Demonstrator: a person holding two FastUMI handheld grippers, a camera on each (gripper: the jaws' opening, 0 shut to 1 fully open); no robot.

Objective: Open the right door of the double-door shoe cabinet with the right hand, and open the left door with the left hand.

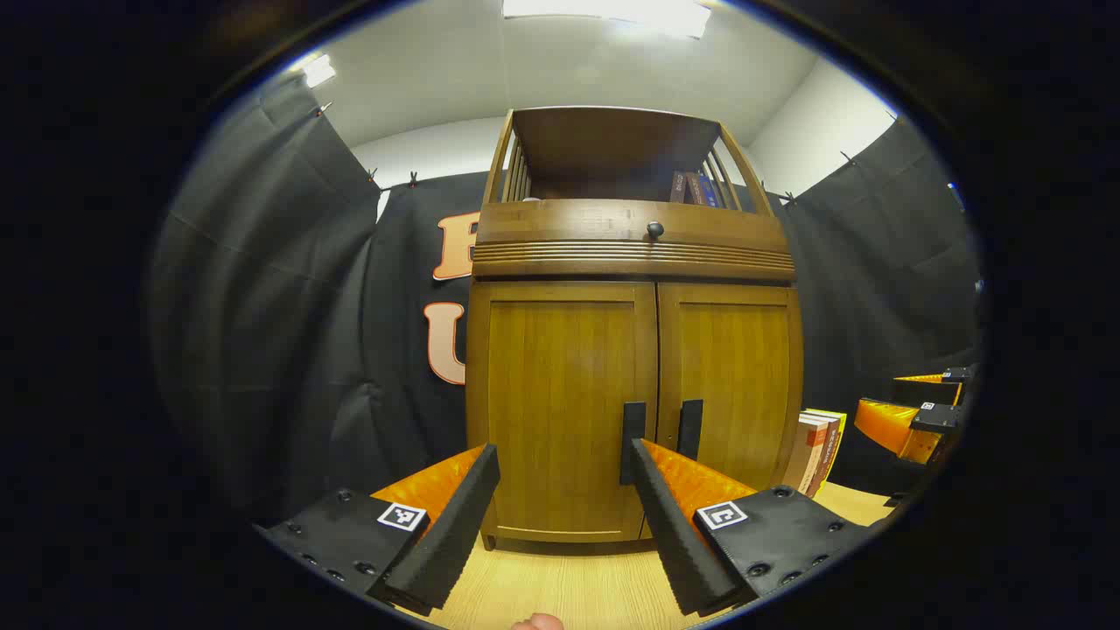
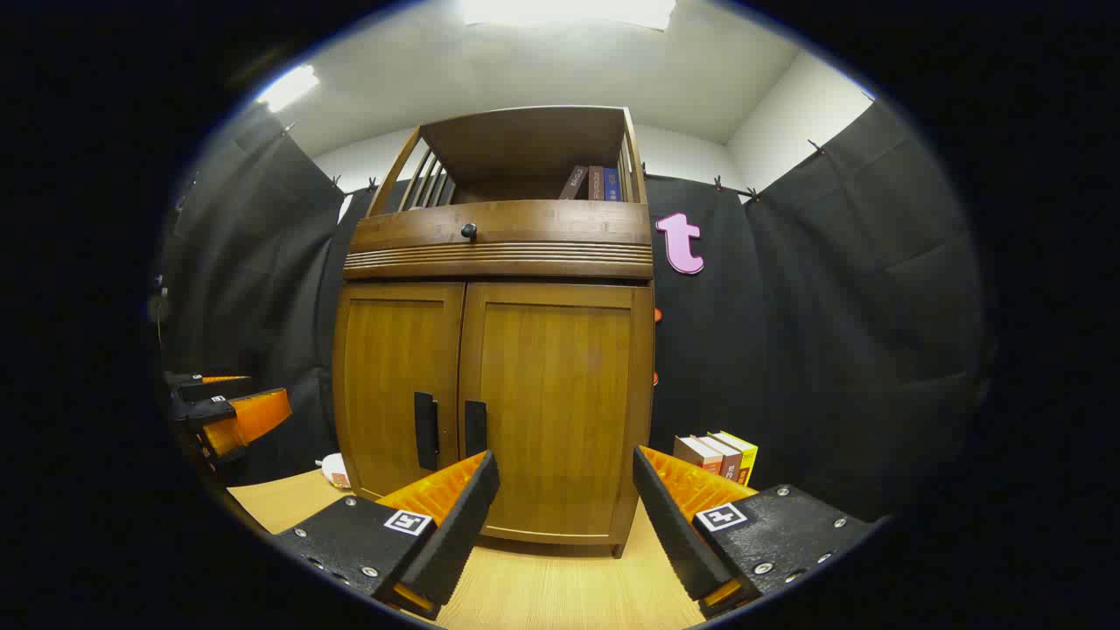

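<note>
- Standing on the pale wooden table (image 1: 569, 586), the brown wooden cabinet (image 1: 630, 350) had both flat doors closed, with black bar handles (image 2: 426, 430).
- Books (image 2: 593, 183) stood in its top shelf.
- Left gripper (image 1: 564, 490) and right gripper (image 2: 564, 490) were spread open, holding nothing.

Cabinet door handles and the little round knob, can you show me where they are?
Left door handle (image 1: 633, 442), left gripper view, middle of bar.
Right door handle (image 2: 475, 428), right gripper view, middle of bar.
Round knob (image 2: 469, 231), right gripper view, its front.
</note>
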